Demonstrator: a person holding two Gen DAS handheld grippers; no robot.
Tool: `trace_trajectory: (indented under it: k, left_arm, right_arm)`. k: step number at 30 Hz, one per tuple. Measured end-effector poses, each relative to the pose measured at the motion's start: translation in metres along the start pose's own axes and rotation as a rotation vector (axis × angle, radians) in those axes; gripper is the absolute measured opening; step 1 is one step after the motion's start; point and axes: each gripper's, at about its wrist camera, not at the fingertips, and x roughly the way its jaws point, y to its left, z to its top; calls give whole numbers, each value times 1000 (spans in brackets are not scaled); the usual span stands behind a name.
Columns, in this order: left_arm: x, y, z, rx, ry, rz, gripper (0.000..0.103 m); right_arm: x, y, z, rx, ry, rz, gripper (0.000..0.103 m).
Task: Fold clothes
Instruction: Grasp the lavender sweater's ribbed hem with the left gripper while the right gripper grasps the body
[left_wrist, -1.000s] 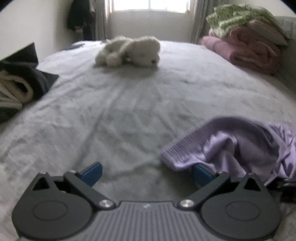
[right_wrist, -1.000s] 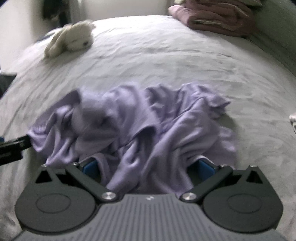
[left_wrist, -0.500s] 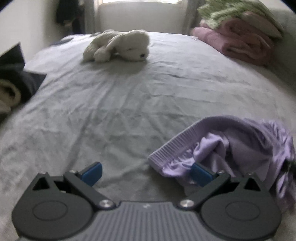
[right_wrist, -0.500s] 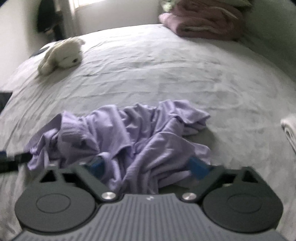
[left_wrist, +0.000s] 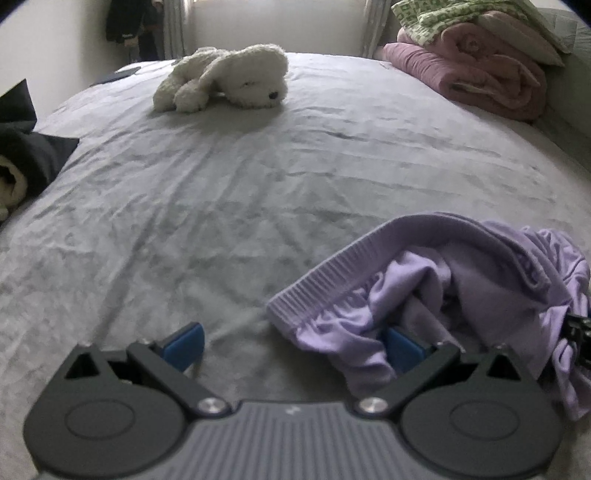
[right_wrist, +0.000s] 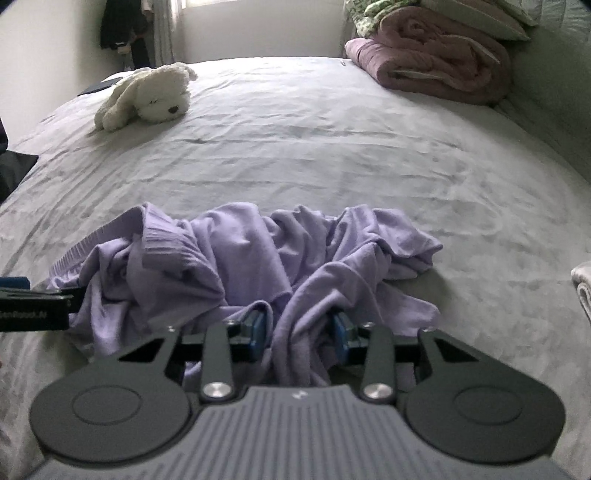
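A crumpled lilac garment (right_wrist: 258, 266) with a ribbed waistband (left_wrist: 332, 269) lies on the grey bed sheet (left_wrist: 258, 184). My right gripper (right_wrist: 297, 328) is low over the garment's near edge. Its jaws are closing, with a bunched fold of lilac cloth between the blue pads (right_wrist: 255, 328). My left gripper (left_wrist: 293, 347) stands wide open at the garment's left end. Its right finger (left_wrist: 402, 350) is tucked against the cloth below the waistband, and its left finger is over bare sheet. In the right wrist view the left gripper's finger (right_wrist: 33, 306) shows at the left edge.
A white plush dog (left_wrist: 229, 81) lies at the far side of the bed. Folded pink and green blankets (left_wrist: 480, 74) are stacked at the far right. Dark clothes (left_wrist: 26, 158) lie at the left edge, and a pale folded item (right_wrist: 581, 288) at the right edge.
My right gripper's jaws have come in from wide open to narrow around a fold of the lilac garment. The left gripper has edged closer to the waistband, staying open.
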Motion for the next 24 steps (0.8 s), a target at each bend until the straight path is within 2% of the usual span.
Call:
trace_trajectory:
  k: [3,6,8,12,15,17,18,20,23,24]
  left_arm:
    - [1,-2,-1,7,-7,7,102]
    - [1,-3,-2,19,-12,16,100]
    - [0,-3,-2,30,-17,21,95]
    - [-2,-5,-2,46,-34,19,85]
    - [-4,-5,-3,54,-48,12,71]
    - [-6,-4,-3,56,-56,6,55]
    - [-7,-3,-3,55,-60,4,51]
    - [-9,-2,-2,43,-66,1,31]
    - [-16,8,2,-15,-78,-5,15]
    - [-19,13,3,-31,-90,1,15]
  right_arm:
    - [0,0,0,0,5,-1,47]
    - [0,-4,1,21,9,7,48]
    - [-2,-6,2,41,0,15,48]
    - [-2,0,1,4,-12,14,47]
    - [-4,5,0,-32,-24,11,43]
    - [-5,5,1,-40,-28,19,39]
    - [-5,5,2,-41,-29,20,38]
    - [-4,5,1,-43,-27,20,35]
    - [-3,9,0,-57,-30,20,29]
    - [-4,11,-1,-63,-32,23,25]
